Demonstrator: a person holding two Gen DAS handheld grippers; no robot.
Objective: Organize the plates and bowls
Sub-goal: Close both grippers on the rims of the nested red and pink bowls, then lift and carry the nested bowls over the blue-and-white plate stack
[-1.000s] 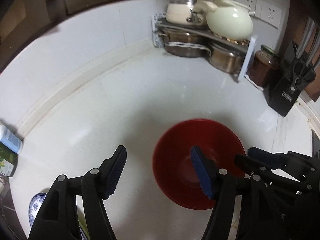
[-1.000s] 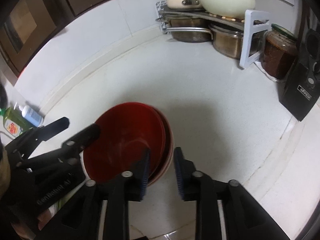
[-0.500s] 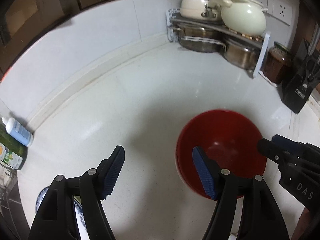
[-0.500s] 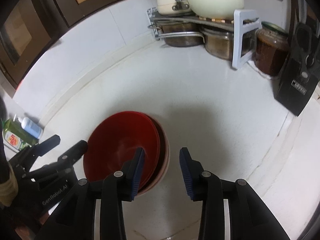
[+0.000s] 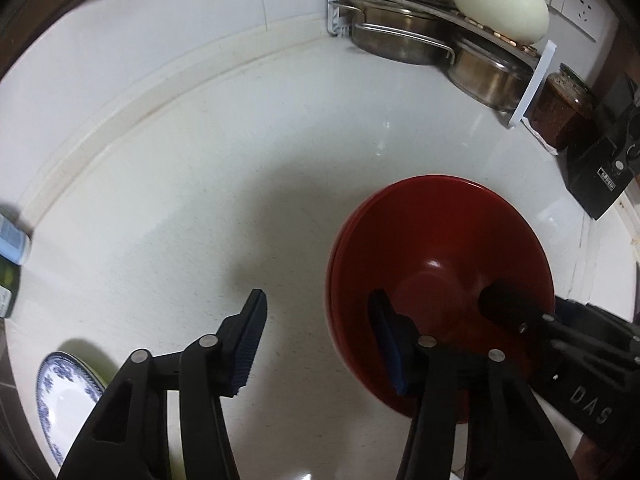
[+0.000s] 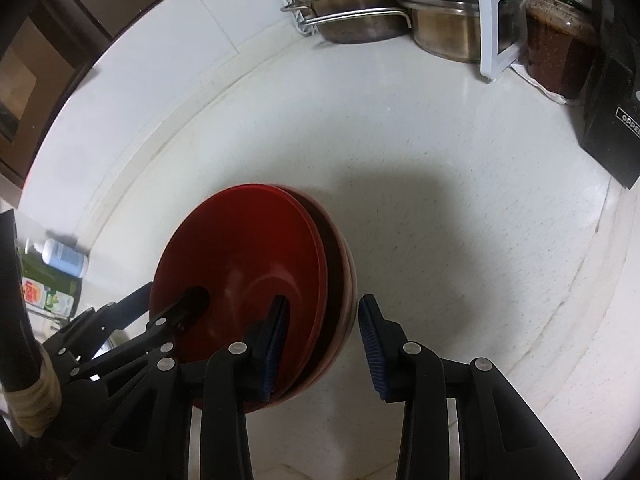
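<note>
Stacking step: nested red bowls [image 6: 248, 272] on worktop [image 6: 440, 208]; right gripper [image 6: 322, 344] spread astride their rim, left gripper [image 5: 320, 344] spread; blue-patterned plate [image 5: 66, 396] awaits collection next.

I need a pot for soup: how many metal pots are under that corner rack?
2. One steel pot sits at the rack's left end, the other steel pot to its right by the white rack leg. More may be hidden behind.
</note>
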